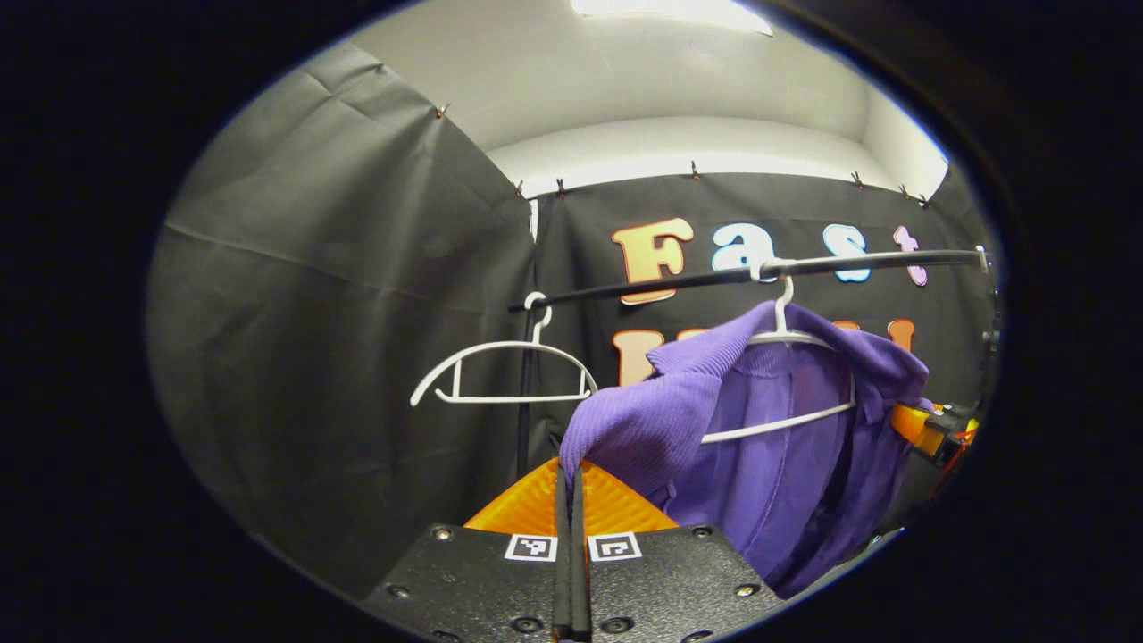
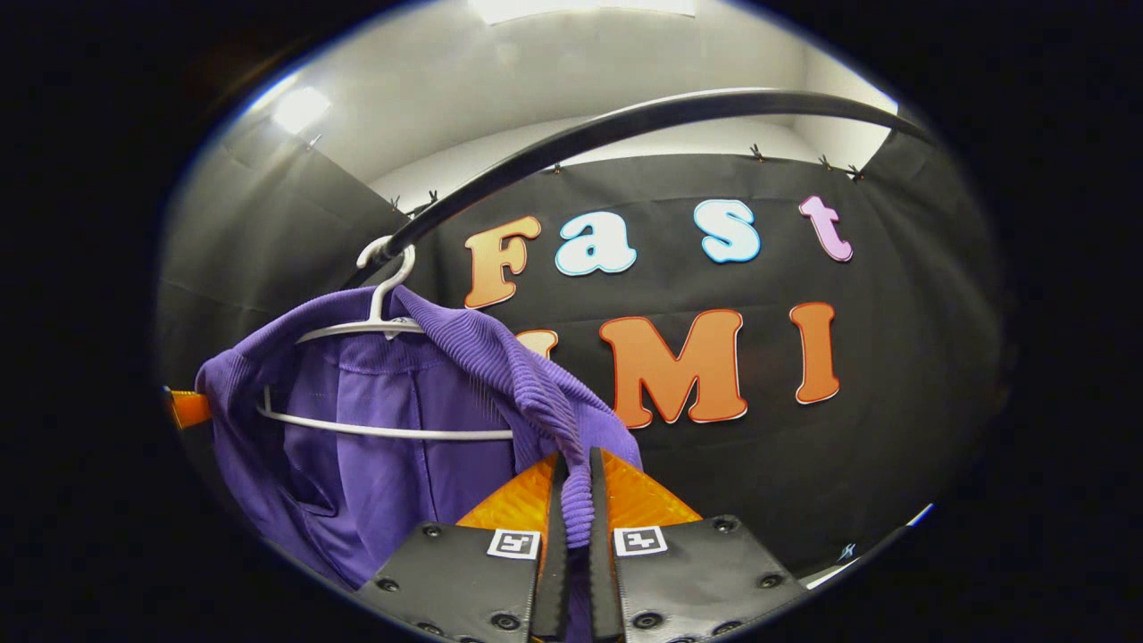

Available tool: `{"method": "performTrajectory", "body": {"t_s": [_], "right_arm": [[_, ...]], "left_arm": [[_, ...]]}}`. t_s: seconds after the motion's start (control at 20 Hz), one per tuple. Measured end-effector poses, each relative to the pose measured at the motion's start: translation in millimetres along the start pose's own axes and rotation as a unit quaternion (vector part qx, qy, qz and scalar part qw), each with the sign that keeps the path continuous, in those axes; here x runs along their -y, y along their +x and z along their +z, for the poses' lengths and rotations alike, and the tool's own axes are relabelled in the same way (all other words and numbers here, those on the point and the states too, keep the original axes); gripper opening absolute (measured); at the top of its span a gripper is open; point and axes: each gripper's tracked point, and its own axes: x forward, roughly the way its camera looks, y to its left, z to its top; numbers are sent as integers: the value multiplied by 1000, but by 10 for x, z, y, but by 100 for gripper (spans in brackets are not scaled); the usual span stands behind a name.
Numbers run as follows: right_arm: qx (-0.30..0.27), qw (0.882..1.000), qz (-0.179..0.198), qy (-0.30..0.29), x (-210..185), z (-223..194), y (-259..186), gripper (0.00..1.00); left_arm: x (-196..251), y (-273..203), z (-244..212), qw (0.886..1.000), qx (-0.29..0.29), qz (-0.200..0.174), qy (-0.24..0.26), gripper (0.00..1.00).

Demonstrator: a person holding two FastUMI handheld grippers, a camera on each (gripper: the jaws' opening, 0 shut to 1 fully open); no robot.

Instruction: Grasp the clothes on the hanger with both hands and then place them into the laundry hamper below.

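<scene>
The left gripper (image 1: 570,478) pinches the purple shirt's (image 1: 786,446) ribbed shoulder; the right gripper (image 2: 571,482) pinches the opposite one. The shirt hangs on a white hanger (image 1: 786,335) under the black rail (image 1: 714,277). At nine o'clock in the left gripper view, a bare hanger (image 1: 504,375) (white too). Black cloth walls (image 1: 339,313) all round.
</scene>
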Motion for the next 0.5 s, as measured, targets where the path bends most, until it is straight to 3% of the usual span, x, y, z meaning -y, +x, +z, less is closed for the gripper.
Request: {"method": "performTrajectory", "body": {"t_s": [0.3,0.35,0.45,0.5], "right_arm": [[44,996,-42,-67,276,365,-23,17],[52,994,-51,-85,325,416,-16,22],[64,989,-65,-118,401,495,21,12],[70,986,-72,-131,430,533,38,17]], "left_arm": [[-234,-28,317,999,37,26,31,0],[-283,-7,384,998,46,35,40,0],[-337,34,491,995,61,47,55,0],[-357,67,521,995,65,51,60,0]]}}
